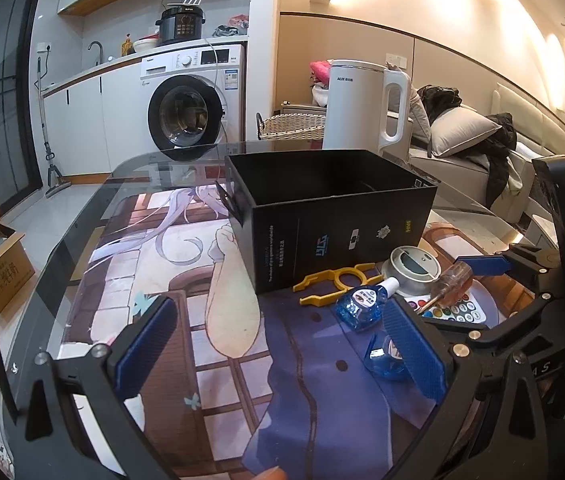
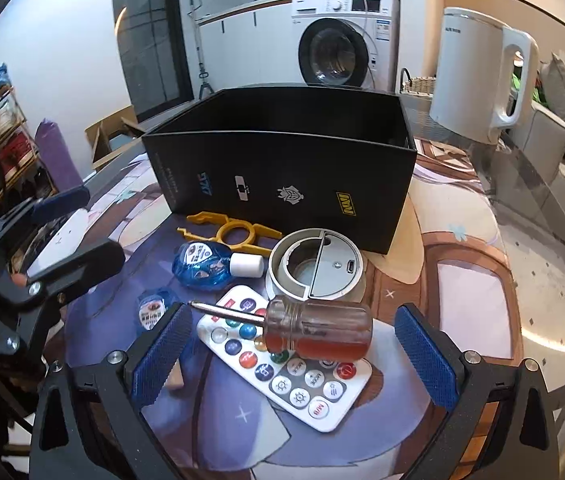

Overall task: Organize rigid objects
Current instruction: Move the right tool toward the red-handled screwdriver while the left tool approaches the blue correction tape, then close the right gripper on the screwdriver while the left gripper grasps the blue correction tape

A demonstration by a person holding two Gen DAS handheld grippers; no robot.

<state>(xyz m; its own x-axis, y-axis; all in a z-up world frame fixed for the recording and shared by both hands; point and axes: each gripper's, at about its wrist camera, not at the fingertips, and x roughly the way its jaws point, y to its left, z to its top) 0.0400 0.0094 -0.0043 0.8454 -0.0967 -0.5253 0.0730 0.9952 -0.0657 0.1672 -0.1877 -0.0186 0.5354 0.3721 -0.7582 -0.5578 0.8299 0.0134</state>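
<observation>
While both grippers hang wide apart with nothing in them, the whole play turns on one small tool and which jaws frame it:

Table: glass-topped table [image 2: 542,280] with a printed mat; every loose item sits on the near side of the box.

Box: black box [image 2: 282,168], open on top, far side of the cluster; from these views nothing shows inside it, and I judge it the drop spot.

Right gripper [image 2: 294,356]: jaws spread wide, pads either side of the screwdriver, closest arm by far.

Left gripper [image 1: 278,356]: jaws spread wide, over bare mat to the left of the cluster; one pad overlaps a blue bottle in view.

Remote: white remote [image 2: 290,384] lies flat under the screwdriver.

Round lid: grey round lid [image 2: 316,266], just beyond the remote, near the box wall.

Screwdriver: stubby screwdriver [image 2: 318,334] rests across the remote, long axis left to right, tip pointing left, amber handle right. That axis runs across the jaw gap, so a turn of the wrist looks needed.

Views: right wrist shows handle framed between pads; left wrist shows the box interior better.
</observation>
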